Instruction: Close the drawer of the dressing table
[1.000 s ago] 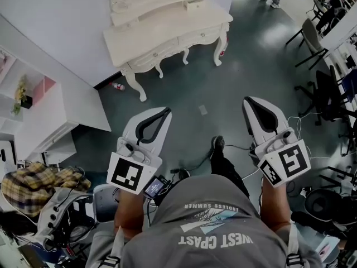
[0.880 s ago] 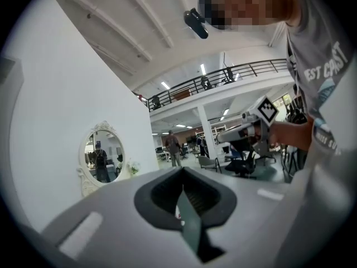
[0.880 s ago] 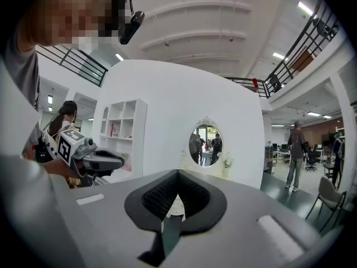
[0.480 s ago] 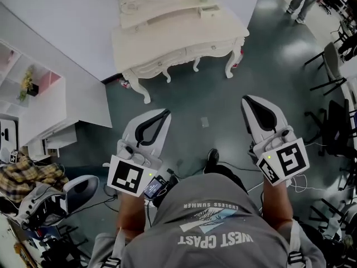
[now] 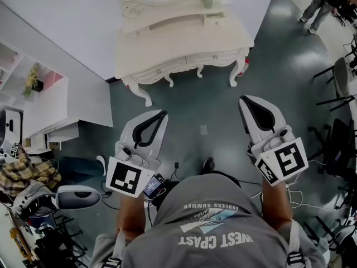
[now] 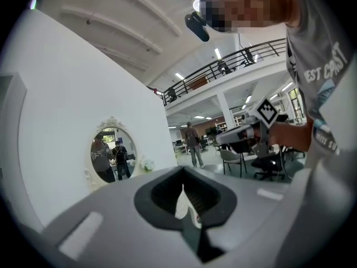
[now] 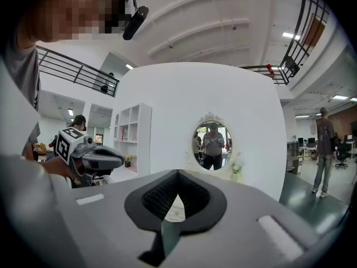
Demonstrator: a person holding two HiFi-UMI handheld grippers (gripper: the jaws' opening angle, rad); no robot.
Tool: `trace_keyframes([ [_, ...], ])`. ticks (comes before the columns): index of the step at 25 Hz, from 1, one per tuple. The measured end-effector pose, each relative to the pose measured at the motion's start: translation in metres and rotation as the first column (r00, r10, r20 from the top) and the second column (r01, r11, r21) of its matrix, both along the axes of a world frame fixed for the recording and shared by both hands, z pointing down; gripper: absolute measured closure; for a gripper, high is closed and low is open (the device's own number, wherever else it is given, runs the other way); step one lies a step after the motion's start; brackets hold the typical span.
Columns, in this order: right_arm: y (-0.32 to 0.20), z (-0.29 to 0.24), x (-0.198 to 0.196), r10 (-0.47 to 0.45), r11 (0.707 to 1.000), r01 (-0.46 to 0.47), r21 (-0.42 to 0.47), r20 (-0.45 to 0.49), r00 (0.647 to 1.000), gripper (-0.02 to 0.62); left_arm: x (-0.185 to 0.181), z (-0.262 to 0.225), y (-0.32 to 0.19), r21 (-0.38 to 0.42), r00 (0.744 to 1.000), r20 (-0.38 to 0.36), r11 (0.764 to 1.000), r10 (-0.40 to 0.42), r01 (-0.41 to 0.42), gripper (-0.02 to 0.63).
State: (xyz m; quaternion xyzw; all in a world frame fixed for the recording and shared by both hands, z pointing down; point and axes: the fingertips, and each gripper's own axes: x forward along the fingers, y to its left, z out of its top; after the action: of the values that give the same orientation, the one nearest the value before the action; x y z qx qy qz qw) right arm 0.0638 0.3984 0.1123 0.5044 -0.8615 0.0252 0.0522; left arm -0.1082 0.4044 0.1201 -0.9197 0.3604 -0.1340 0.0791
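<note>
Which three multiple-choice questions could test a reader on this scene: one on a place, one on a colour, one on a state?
1. Where does the dressing table stand?
A. behind the person
B. against the wall, ahead of the person
C. on a shelf

2. What colour is it?
A. black
B. red
C. cream

3. How is the right claw?
A. shut, empty
B. wide open
C. shut on a handle

Answers:
1 B: the head view shows it at the wall ahead.
2 C: its top and legs are cream.
3 A: the right gripper view shows the jaws together, nothing between.
</note>
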Motion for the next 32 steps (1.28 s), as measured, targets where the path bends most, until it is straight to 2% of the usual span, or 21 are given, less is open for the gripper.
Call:
trace_keyframes([
  [6, -0.017, 0.011, 0.051, 0.018, 1.000, -0.018, -0.008, 0.002, 1.000, 0.595, 0.050, 0.005, -0.016, 0.004, 1.000, 0.010, 1.000, 0.012, -0.012, 0.603],
  [13, -0.025, 0.022, 0.088, 0.083, 0.996, -0.083, -0.037, -0.006, 0.997, 0.595, 0.087, 0.010, -0.039, -0.011, 0.997, 0.008, 0.997, 0.075, -0.075, 0.603],
  [16, -0.021, 0.028, 0.102, 0.139, 0.990, -0.139, -0.036, -0.012, 0.990, 0.595, 0.103, 0.014, -0.047, -0.003, 0.992, 0.002, 0.992, 0.130, -0.130, 0.603],
  [19, -0.031, 0.031, 0.119, 0.213, 0.976, -0.214, -0.042, -0.022, 0.977, 0.595, 0.119, 0.016, -0.073, 0.002, 0.979, -0.008, 0.979, 0.203, -0.203, 0.603],
  [24, -0.062, 0.031, 0.142, 0.311, 0.949, -0.312, -0.044, -0.029, 0.950, 0.595, 0.136, 0.017, -0.126, 0.000, 0.960, -0.005, 0.960, 0.279, -0.279, 0.603],
  [28, -0.081, 0.029, 0.148, 0.391, 0.919, -0.392, -0.052, -0.029, 0.920, 0.595, 0.150, 0.013, -0.168, 0.003, 0.934, -0.012, 0.934, 0.358, -0.358, 0.603],
  [32, -0.105, 0.025, 0.151, 0.437, 0.896, -0.439, -0.061, -0.037, 0.899, 0.595, 0.156, 0.009, -0.206, 0.003, 0.919, -0.012, 0.919, 0.395, -0.395, 0.603],
])
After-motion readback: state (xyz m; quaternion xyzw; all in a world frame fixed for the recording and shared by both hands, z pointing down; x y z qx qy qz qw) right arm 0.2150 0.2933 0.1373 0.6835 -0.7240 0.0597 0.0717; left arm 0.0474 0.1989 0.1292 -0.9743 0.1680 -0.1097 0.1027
